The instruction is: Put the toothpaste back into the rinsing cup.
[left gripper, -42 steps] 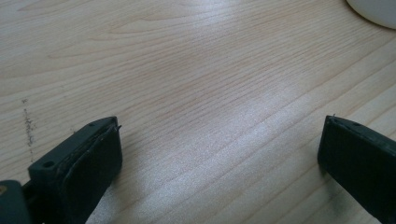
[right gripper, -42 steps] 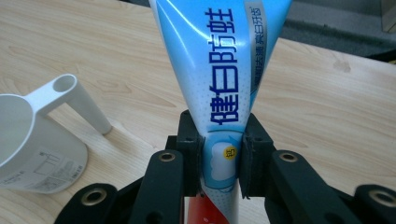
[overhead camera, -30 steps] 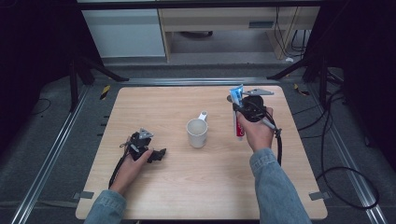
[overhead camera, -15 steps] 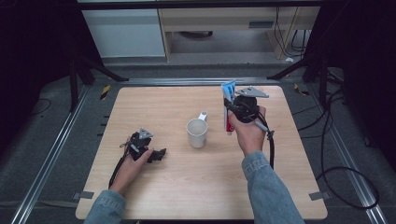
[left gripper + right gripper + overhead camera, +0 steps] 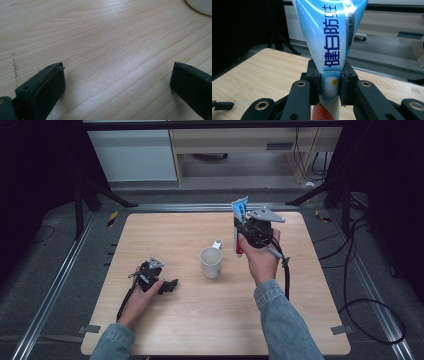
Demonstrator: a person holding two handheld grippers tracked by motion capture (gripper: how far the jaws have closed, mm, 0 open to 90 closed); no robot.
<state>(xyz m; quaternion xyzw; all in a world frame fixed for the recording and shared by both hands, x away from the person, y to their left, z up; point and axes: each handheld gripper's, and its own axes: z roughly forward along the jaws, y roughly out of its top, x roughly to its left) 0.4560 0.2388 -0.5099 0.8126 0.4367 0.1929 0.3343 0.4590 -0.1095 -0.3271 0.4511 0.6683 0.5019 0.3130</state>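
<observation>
A blue, white and red toothpaste tube (image 5: pixel 239 222) stands upright in the air, flat end up, above the table right of a white mug (image 5: pixel 211 261). My right gripper (image 5: pixel 246 229) is shut on the tube (image 5: pixel 331 47) around its lower part; in the right gripper view the two jaws (image 5: pixel 331 86) press its sides. My left gripper (image 5: pixel 169 285) rests low on the wooden table (image 5: pixel 160 227) at the front left, left of the mug. Its fingers (image 5: pixel 47 86) stand wide apart over bare wood with nothing between them, and the mug's edge (image 5: pixel 200 5) shows at the top right.
Dark floor and metal rails surround the table. A black cable (image 5: pixel 286 277) trails from the right gripper along the sleeve. A white cabinet (image 5: pixel 135 150) and a low shelf stand beyond the far edge.
The right hand has carried the toothpaste tube leftward toward the mug and slightly up. The left hand and its gripper have stayed in place.
</observation>
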